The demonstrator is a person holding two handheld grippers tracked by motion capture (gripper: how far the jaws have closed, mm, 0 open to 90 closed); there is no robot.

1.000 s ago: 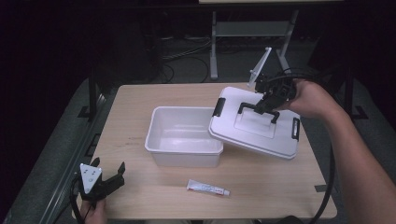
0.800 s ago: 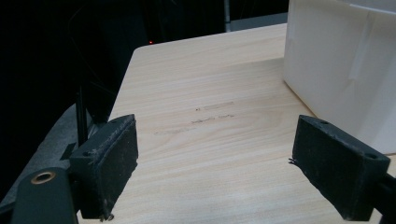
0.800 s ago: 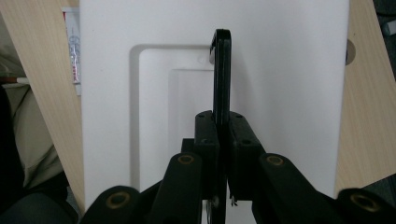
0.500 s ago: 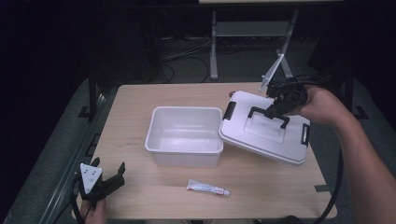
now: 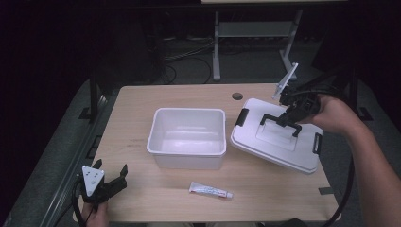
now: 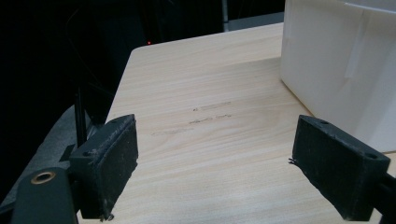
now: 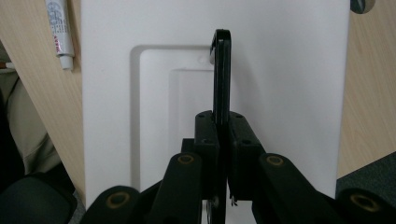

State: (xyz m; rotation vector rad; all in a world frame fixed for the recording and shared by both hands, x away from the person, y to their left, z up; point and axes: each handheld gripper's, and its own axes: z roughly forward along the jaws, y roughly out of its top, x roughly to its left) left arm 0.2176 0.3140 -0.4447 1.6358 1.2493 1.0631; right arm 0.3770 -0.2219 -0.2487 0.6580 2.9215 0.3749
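White plastic was what I had in the right gripper (image 5: 286, 115): the lid (image 5: 276, 135) of the storage box, caught by its black handle (image 7: 221, 70). In the right gripper view the 2 jaws were clenched flat on that handle, which ran straight up and away from them, with the lid's recessed panel spread out behind it. I held it by the handle because that was the 1 part thin enough for the jaws to close on, and it sits near the lid's middle, so the weight hung fairly even. From the high view the lid lay tilted, just under and in front of the right gripper, beside the open box (image 5: 187, 137) and apart from it; whether its low edge touched the table (image 5: 142, 104) I could not tell. I judged the lid was being set aside so the box stayed open for filling. A small tube (image 5: 210, 190) lay on the wood well away from the right gripper, nearer my side of the table, likely the thing meant to go in. My left gripper (image 5: 109, 180) waited at the near corner, released, its 2 pads (image 6: 109, 163) wide apart with bare wood between them and the box wall ahead and to 1 side.
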